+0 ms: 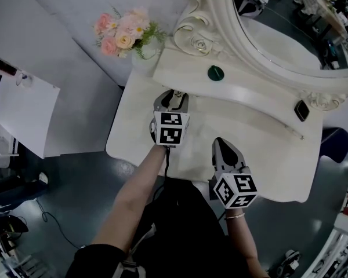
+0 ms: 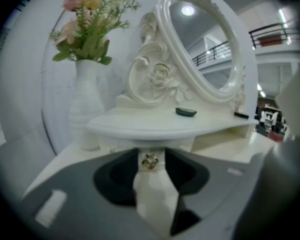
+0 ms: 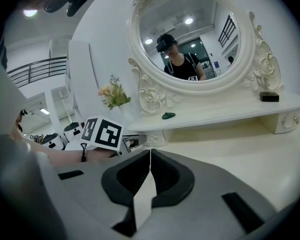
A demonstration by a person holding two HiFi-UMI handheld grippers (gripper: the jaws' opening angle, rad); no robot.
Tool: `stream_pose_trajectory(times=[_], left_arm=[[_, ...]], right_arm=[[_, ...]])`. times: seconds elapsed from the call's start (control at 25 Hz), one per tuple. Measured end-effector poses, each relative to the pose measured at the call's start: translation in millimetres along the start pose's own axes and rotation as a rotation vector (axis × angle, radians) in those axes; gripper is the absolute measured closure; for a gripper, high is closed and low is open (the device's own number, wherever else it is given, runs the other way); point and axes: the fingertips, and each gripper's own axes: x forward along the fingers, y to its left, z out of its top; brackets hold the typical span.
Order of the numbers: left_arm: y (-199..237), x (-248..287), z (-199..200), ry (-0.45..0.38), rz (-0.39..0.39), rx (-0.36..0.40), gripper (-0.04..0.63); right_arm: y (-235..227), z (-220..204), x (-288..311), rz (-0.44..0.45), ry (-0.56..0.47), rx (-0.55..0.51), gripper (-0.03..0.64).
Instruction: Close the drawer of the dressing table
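Observation:
The white dressing table (image 1: 267, 132) carries a raised shelf (image 1: 249, 91) under an oval mirror (image 1: 290, 33). A small drawer (image 3: 156, 139) sits under the shelf's left end, and its gold knob (image 2: 150, 160) shows straight ahead in the left gripper view. My left gripper (image 1: 173, 99) points at that drawer front. Its jaws stand a little apart with the knob in the gap, and the pads do not visibly touch it. My right gripper (image 1: 223, 146) hovers over the tabletop nearer the front edge, shut and holding nothing. The right gripper view shows my left gripper (image 3: 132, 143) at the drawer.
A white vase of pink flowers (image 1: 124, 33) stands at the table's back left corner. A small green object (image 1: 215, 72) lies on the shelf, and a black object (image 1: 301, 110) lies at its right end. Another small drawer (image 3: 290, 121) is under the shelf's right end.

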Motion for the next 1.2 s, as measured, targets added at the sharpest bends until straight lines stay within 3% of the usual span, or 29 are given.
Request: stream_pose_trajectory(times=[0.56, 1.2], left_arm=[[1, 1, 0, -0.011, 0.026, 0.007, 0.422], [10, -59, -3, -0.034, 0.039, -0.007, 0.478]], right_arm=[[-3, 2, -1, -0.001, -0.005, 0.005, 0.615], [18, 8, -13, 0.017, -0.047, -0.023, 0.615]])
